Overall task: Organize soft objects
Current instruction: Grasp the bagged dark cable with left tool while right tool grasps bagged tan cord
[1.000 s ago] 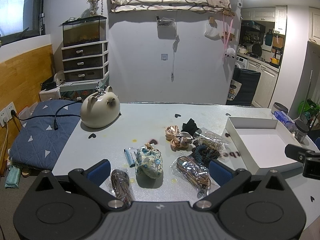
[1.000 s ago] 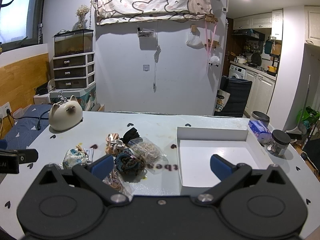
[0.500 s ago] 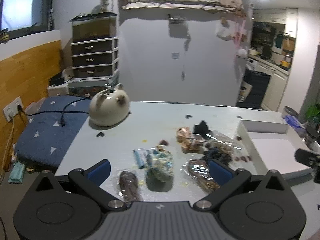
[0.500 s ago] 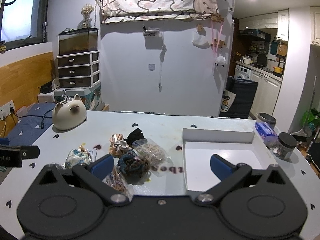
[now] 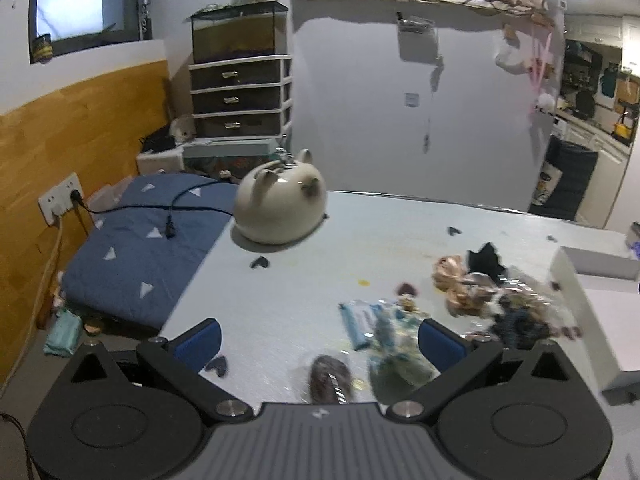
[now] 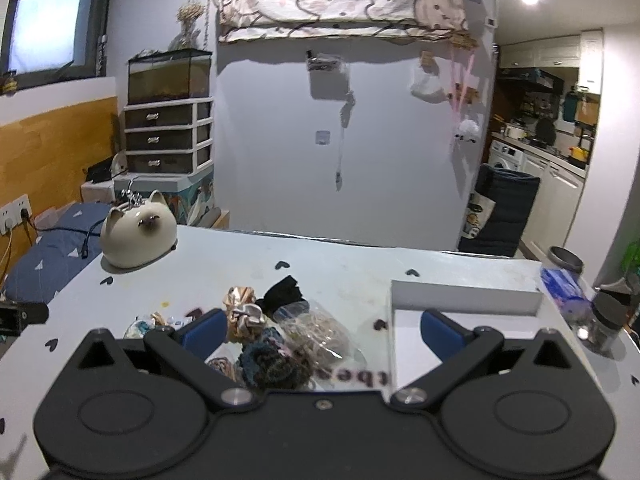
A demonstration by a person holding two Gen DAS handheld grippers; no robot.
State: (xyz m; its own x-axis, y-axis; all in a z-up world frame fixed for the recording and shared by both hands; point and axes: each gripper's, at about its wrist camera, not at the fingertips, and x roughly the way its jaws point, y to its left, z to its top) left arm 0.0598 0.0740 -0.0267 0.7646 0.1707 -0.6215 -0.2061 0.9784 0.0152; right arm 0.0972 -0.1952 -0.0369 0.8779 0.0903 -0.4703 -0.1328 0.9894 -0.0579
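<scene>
The left gripper (image 5: 320, 344) hangs above the near edge of the pale grey table with small dark heart marks (image 5: 360, 240), its blue-padded fingers spread wide with nothing between them. Just beyond its fingertips lie a dark brown scrunchie in a clear wrapper (image 5: 330, 376) and a floral teal-and-cream fabric scrunchie (image 5: 394, 340), with a small light blue packet (image 5: 354, 330) beside it; this view is motion-blurred, so their edges are soft.

The right gripper (image 6: 320, 330) is likewise spread apart and holds nothing. Between and just past its fingers sits the heap of soft things: a dark blue knitted scrunchie (image 6: 266, 364), a clear plastic bag of tan hair ties (image 6: 320, 330), a peach-and-silver satin scrunchie (image 6: 242, 312) and a black fabric piece (image 6: 282, 290) behind it. The floral scrunchie shows to the left of the heap.

To the right of the heap, touching or nearly touching the bag, stands a shallow white rectangular box (image 6: 464, 294), open on top, nothing visible inside it. Beyond its right side are a blue-patterned packet (image 6: 564, 286) and a dark-lidded clear jar (image 6: 606, 322).

Farther back on the table's left corner rests a cream ceramic cat-shaped container (image 6: 138, 234). Behind it stand a white drawer unit with dark drawers (image 6: 170, 136) and a glass tank (image 6: 170, 76) on top.
</scene>
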